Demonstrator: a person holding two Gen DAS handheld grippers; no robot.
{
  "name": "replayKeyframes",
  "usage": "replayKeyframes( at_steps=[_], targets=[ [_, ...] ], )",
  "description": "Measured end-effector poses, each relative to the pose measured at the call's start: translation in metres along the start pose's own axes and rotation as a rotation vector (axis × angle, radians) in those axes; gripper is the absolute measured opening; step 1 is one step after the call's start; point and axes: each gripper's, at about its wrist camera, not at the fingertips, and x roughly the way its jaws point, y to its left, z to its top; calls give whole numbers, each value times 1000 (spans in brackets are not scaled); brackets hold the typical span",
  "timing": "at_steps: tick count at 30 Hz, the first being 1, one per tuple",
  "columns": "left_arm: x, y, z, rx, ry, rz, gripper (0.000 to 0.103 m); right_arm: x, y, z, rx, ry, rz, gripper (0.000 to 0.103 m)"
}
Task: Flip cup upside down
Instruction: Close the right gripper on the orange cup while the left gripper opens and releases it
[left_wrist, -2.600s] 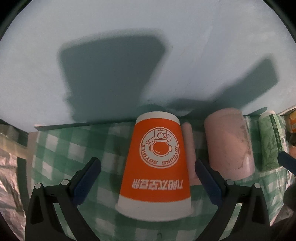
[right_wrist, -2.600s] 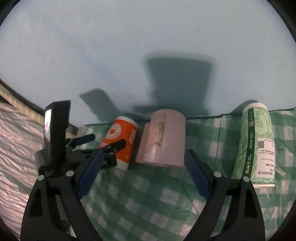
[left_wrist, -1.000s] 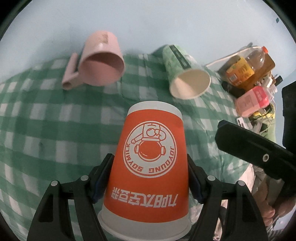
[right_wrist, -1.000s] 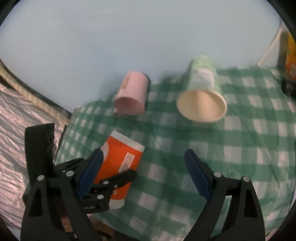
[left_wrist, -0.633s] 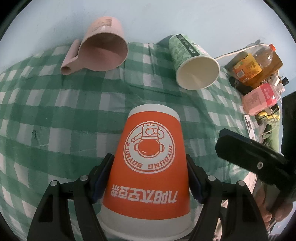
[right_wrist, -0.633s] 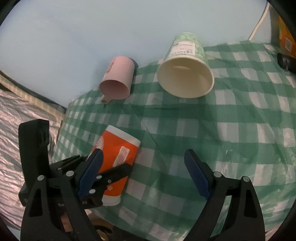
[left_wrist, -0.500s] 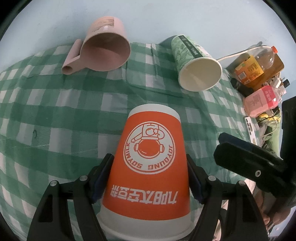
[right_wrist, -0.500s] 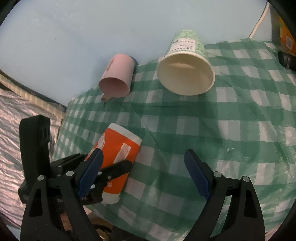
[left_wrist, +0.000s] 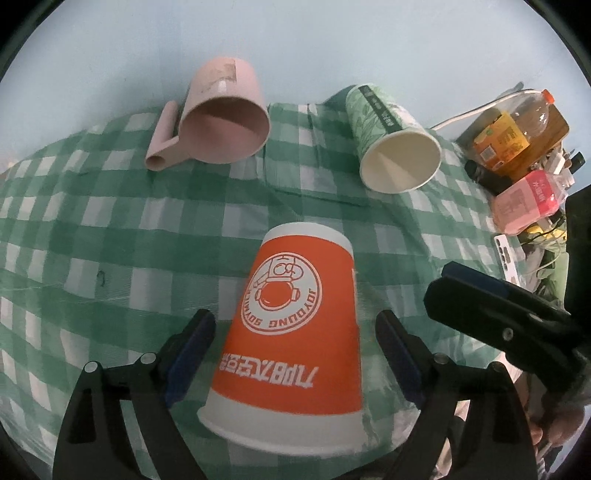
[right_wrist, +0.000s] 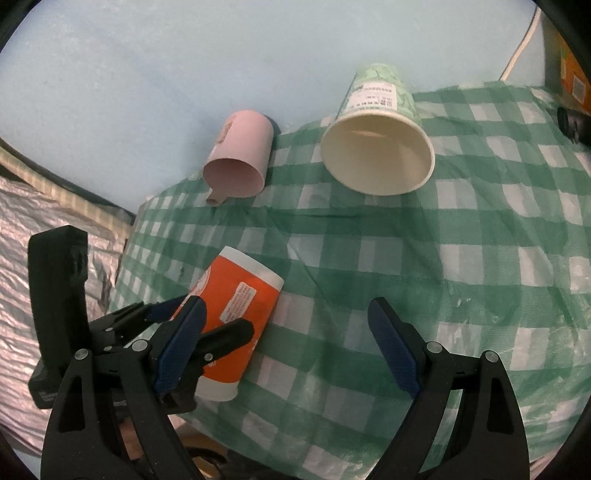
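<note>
A: Start at our left tongs (left_wrist: 291, 350). What do we have?

B: The blue pads stand apart on either side of the orange paper cup with the white astronaut logo (left_wrist: 295, 325), with gaps on both flanks. Half a second ago they were pinched onto it, so we've just let go.

A: And where is the cup?

B: Rim toward us, closed base pointing away, its print reading inverted (the right wrist view shows it leaning over the near-left part of the green-and-white checked cloth on the bench (right_wrist: 480, 295)). Whether the rim sits flat we cannot tell.

A: So the flip?

B: We'd judge it nearly done; the release suggests the cup was set down, and backing out without nudging it remains.

A: Our right tongs (right_wrist: 286, 343)?

B: Wide apart, holding nothing, hovering above the cloth beside the left tool, pointing down and forward.

A: Further out?

B: A pink plastic mug with a handle (left_wrist: 221, 122) and a green leaf-printed paper cup (left_wrist: 395, 155), both well beyond the orange one.
</note>
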Motion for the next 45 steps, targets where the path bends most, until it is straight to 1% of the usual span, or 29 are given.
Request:
replayKeyframes(
  at_steps=[4, 6, 12, 15, 18, 22, 27, 30, 37, 45],
  targets=[
    [-17, 4, 2, -18, -28, -41, 90, -7, 5, 3, -3, -16, 1, 90],
    [-24, 6, 3, -18, -45, -52, 92, -12, 6, 5, 1, -27, 5, 89],
    [-44, 27, 7, -46, -79, -52, 92, -23, 14, 11, -4, -42, -5, 89],
    [-53, 43, 6, -70, -98, -33, 92, -23, 19, 11, -11, -35, -6, 89],
    [-57, 57, 2, -89, -112, -29, 93, -23, 25, 11, -21, -27, -16, 89],
    [-55, 70, -6, -110, -111, -6, 93, -22, 31, 7, -30, -25, -20, 89],
    [-48, 82, -12, -125, -90, -10, 93, -7, 36, 6, -29, 22, -29, 89],
    [-47, 85, -14, -127, -91, -7, 93, 3, 35, 7, -9, 50, -49, 89],
    [-45, 90, -15, -141, -91, -19, 93, 35, 31, 12, 47, 143, -56, 89],
    [-42, 92, -13, -153, -93, -31, 93, 61, 32, 15, 91, 224, -54, 89]
  ],
)
